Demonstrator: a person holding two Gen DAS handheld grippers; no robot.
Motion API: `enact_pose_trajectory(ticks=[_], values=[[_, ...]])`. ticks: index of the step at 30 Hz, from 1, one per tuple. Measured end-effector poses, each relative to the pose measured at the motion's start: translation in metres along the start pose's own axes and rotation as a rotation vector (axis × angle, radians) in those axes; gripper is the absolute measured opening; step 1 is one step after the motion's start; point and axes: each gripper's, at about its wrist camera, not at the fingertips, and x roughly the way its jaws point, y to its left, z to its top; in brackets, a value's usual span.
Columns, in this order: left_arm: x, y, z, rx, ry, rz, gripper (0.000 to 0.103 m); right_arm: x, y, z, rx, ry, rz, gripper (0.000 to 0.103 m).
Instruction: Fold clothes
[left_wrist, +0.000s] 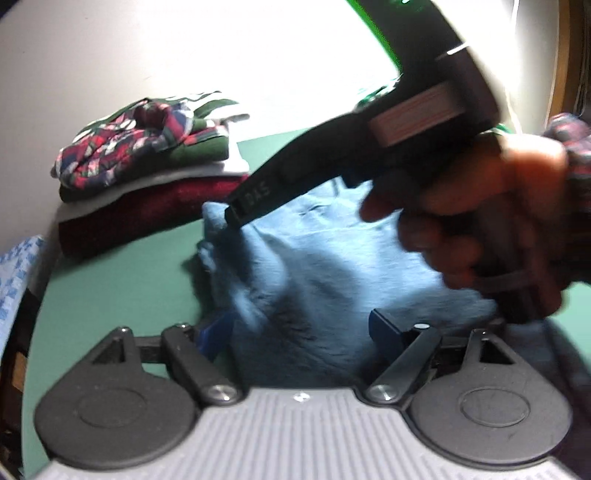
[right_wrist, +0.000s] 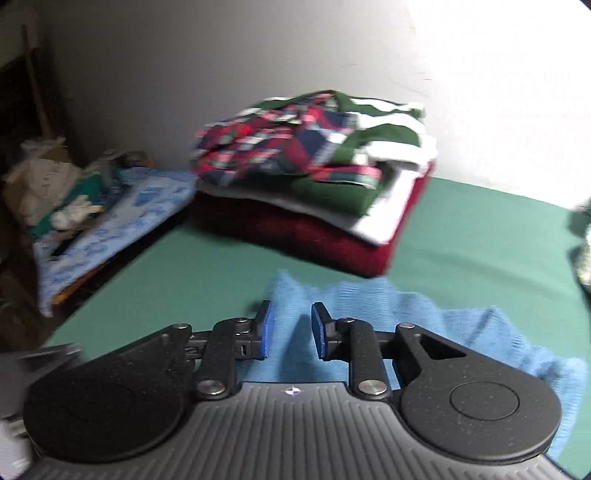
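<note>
Where the green tabletop (right_wrist: 480, 236) is seen from both wrist cameras, the following items are recorded.

Blue garment: a light blue knit top (left_wrist: 332, 266) is laid on the green surface, rumpled, at the centre of the left wrist view; its edge (right_wrist: 369, 299) is seen at 6 o'clock in the right wrist view.

Left gripper (left_wrist: 299, 332): the jaws are set wide, with blue fabric lying between the pads; no grasp is shown.

Right gripper (right_wrist: 290, 330): the jaws are held at a narrow gap over a fold of the blue top; whether cloth is pinched cannot be told. Its black body is seen from outside at 1 o'clock in the left wrist view, gripped by a hand (left_wrist: 495, 221) in a patterned sleeve.

Folded stack (right_wrist: 317, 177): a plaid shirt, a green-and-white item, a grey layer and a dark red item at the base are piled at 12 o'clock, apart from the blue top.

Blue-printed cloth (right_wrist: 118, 229): draped beside the table at 9 o'clock.
</note>
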Motion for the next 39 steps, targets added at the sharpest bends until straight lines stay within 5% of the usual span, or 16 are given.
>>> enact_pose_trajectory(ticks=[5,6,7,9,14,16,19,21,24,28,33,36,39], values=[[0.000,-0.009,-0.007,0.013,0.007,-0.024,0.084,0.010,-0.020,-0.012,0.085,0.072,0.044,0.035],[0.002,-0.007,-0.007,-0.004,0.014,-0.027,0.086,0.008,-0.021,-0.013,0.076,0.069,0.042,0.027],[0.003,-0.006,-0.008,-0.018,0.022,-0.026,0.088,0.006,-0.023,-0.014,0.067,0.066,0.038,0.007],[0.005,-0.004,-0.008,-0.033,0.032,-0.022,0.089,0.000,-0.026,-0.015,0.050,0.059,0.030,0.000],[0.004,-0.007,-0.011,-0.015,0.031,-0.013,0.089,-0.012,-0.033,-0.017,0.007,0.042,0.009,0.001],[0.005,-0.008,-0.012,-0.011,0.029,-0.010,0.089,-0.017,-0.036,-0.019,-0.010,0.036,0.000,0.021],[0.004,-0.010,-0.012,0.006,0.024,0.002,0.090,-0.020,-0.041,-0.022,-0.025,0.059,-0.005,0.037],[0.003,-0.011,-0.013,0.017,0.020,0.010,0.091,-0.023,-0.043,-0.027,-0.046,0.089,-0.005,0.036],[0.004,-0.009,-0.013,0.008,0.024,0.008,0.092,-0.030,-0.039,-0.035,-0.103,0.083,-0.032,0.003],[0.004,-0.010,-0.014,0.003,0.023,0.009,0.092,-0.043,-0.039,-0.038,-0.116,0.018,-0.120,0.002],[0.005,-0.009,-0.014,-0.006,0.029,0.008,0.092,-0.031,-0.036,-0.044,-0.151,0.043,-0.200,0.003],[-0.001,-0.012,-0.012,0.012,0.020,0.015,0.089,-0.038,-0.030,-0.034,-0.154,0.013,-0.240,0.016],[-0.007,-0.017,-0.010,0.021,0.000,0.003,0.088,-0.043,-0.016,-0.017,-0.146,-0.027,-0.119,0.015]])
